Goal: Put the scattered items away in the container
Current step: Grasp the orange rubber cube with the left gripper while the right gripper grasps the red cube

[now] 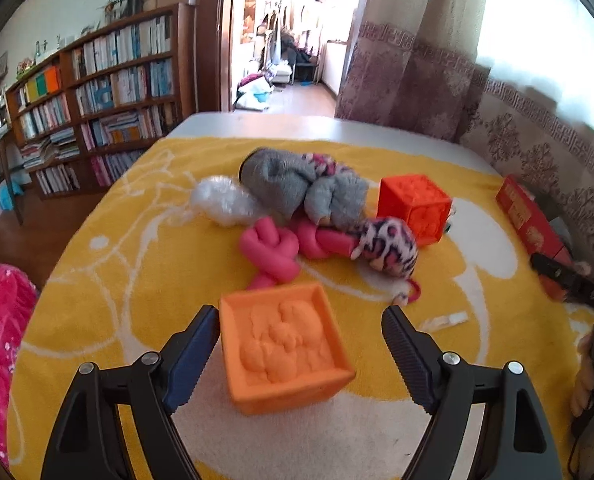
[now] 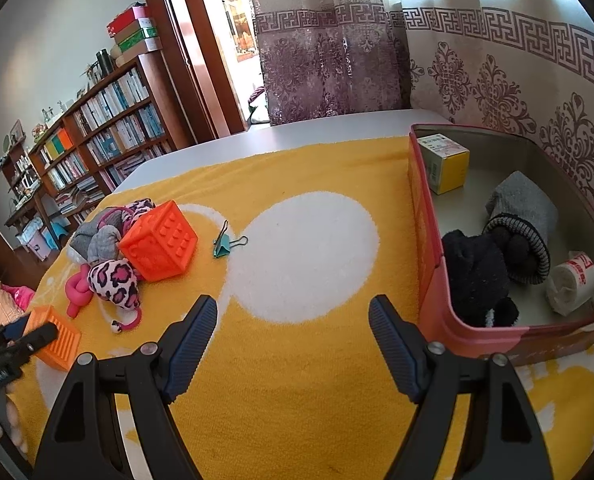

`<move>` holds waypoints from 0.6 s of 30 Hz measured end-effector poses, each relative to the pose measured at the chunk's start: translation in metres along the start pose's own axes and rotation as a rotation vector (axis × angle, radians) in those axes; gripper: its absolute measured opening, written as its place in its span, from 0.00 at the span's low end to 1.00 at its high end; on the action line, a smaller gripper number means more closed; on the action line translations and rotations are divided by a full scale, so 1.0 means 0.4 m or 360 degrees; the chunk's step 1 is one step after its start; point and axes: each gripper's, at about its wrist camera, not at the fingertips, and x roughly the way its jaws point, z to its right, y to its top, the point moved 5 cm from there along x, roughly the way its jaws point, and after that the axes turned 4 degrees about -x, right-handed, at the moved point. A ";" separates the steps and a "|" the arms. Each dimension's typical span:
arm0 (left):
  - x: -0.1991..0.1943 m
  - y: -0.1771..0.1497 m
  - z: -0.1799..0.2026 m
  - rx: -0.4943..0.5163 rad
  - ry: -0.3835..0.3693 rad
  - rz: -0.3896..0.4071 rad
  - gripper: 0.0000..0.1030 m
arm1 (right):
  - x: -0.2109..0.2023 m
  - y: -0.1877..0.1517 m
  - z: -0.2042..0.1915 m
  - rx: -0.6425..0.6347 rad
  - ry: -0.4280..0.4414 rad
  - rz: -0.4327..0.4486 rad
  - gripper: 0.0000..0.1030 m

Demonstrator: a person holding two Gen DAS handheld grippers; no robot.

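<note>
Your counter (image 2: 337, 128) is a pale grey top mostly covered by a yellow towel (image 2: 297, 420) with big white blobs on it. In the left wrist view, the left tongs (image 1: 301, 354) are spread around the light orange cube (image 1: 285, 344) at bottom centre: the left pad looks like it's right against the cube, the right pad stands clear of it, so no grip. Behind it, mid-frame, sits the sock pile (image 1: 297, 188) with a pink knotted toy (image 1: 273, 252) and a darker orange cube (image 1: 415, 208).

In the right wrist view, your right tongs (image 2: 293, 344) hang wide open over bare towel, holding nothing. The red container (image 2: 429, 280) is at right, against the patterned curtain (image 2: 497, 80). A teal binder clip (image 2: 227, 242) lies mid-frame. Bookshelves (image 2: 97, 140) fill the upper left, next to a doorway.
</note>
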 end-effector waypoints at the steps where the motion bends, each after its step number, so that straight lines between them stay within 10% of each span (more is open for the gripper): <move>1: 0.010 -0.006 0.000 0.0004 0.0022 -0.0015 0.82 | 0.000 0.000 0.000 0.0001 0.0002 -0.0001 0.79; 7: 0.059 -0.004 -0.043 -0.0149 0.0038 -0.0076 0.79 | -0.001 -0.002 -0.002 -0.0010 -0.0008 -0.0001 0.79; 9: 0.071 -0.004 -0.061 -0.0221 -0.0018 -0.0109 0.55 | 0.001 -0.003 -0.003 -0.0014 -0.0017 -0.0005 0.79; 18: 0.057 -0.003 -0.044 -0.0166 -0.0088 -0.0081 0.54 | 0.029 -0.017 -0.016 -0.0059 -0.0049 -0.0074 0.79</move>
